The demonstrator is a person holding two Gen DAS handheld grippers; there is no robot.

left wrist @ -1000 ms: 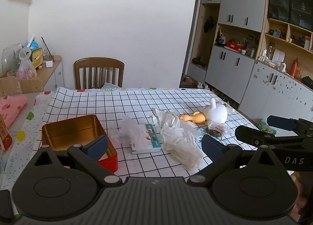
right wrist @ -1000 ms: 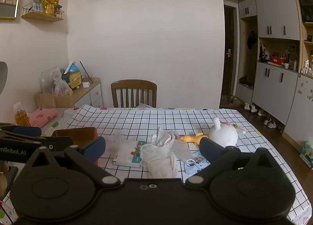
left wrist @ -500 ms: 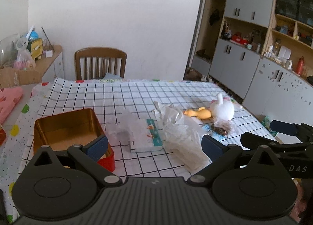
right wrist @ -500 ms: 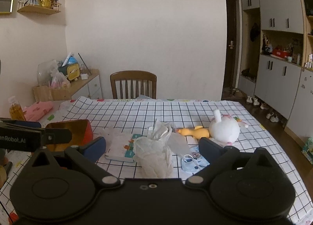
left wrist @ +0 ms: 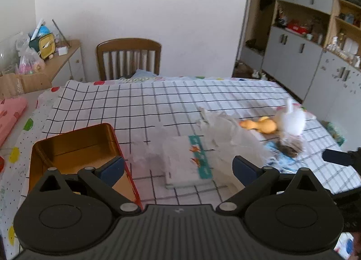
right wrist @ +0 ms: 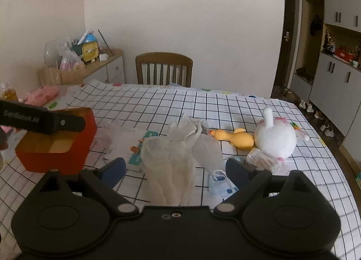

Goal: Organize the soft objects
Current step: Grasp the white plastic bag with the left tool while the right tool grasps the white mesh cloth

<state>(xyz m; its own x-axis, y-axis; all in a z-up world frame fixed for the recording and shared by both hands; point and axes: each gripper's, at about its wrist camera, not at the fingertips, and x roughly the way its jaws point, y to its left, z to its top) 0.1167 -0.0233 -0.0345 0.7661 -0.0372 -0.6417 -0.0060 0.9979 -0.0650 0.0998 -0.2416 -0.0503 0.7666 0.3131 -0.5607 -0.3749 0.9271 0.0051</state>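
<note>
The left gripper hangs above the table with fingers spread, nothing between them. Under its left finger sits the open red tin; ahead lies a blurred white booklet. The right gripper is also spread wide and empty, crumpled white gloves just ahead between its fingers. Ahead-right lie a yellow duck toy and a white plush; a small pouch is partly hidden by the right finger.

1. The red tin looks like glossy metal, gold inside
2. The white toy is fuzzy plush
3. The crumpled bag is thin translucent plastic
4. The chair is brown wood
</note>
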